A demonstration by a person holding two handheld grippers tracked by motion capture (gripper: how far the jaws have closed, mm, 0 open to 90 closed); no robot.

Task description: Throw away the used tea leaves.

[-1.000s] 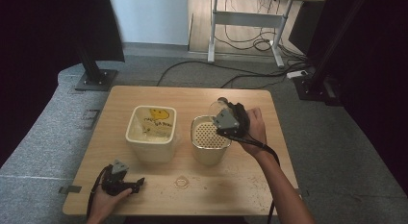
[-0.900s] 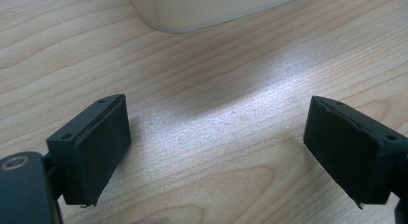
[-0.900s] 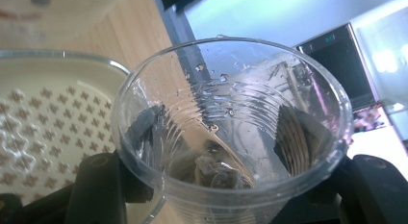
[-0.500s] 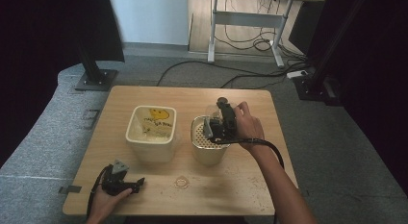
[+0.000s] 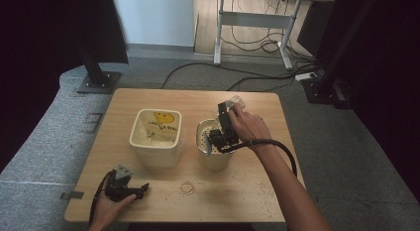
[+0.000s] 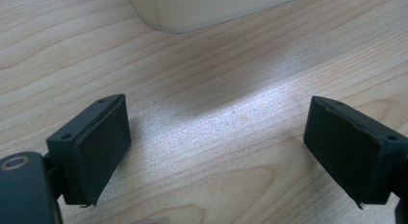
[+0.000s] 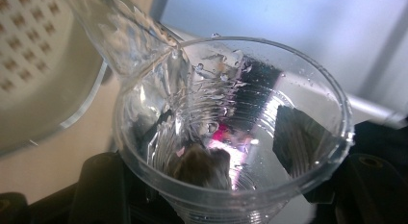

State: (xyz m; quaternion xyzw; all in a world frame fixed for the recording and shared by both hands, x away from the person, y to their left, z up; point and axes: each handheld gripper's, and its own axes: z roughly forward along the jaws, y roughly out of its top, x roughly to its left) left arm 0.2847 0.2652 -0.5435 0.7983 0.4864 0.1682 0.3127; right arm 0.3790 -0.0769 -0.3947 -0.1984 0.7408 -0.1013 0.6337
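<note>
While the right gripper pinches a clear plastic cup between its jaws, which have just been closing further, the cup sits tilted at the rim of the cream round container with a perforated insert. Drops of water cling inside the cup, and a second clear piece reaches into it from upper left in the right gripper view. A black cable loops off this gripper along the forearm. Just beside the round container, left of it, stands a cream square tub with a yellow print inside; the two are close but apart. A small clear ring lies on the table in front of them. Left gripper rests low at the near left table edge, jaws spread wide, nothing between them, bare wood under them and the tub's base just ahead. Beyond the table: black stands, floor cables, a desk frame.
</note>
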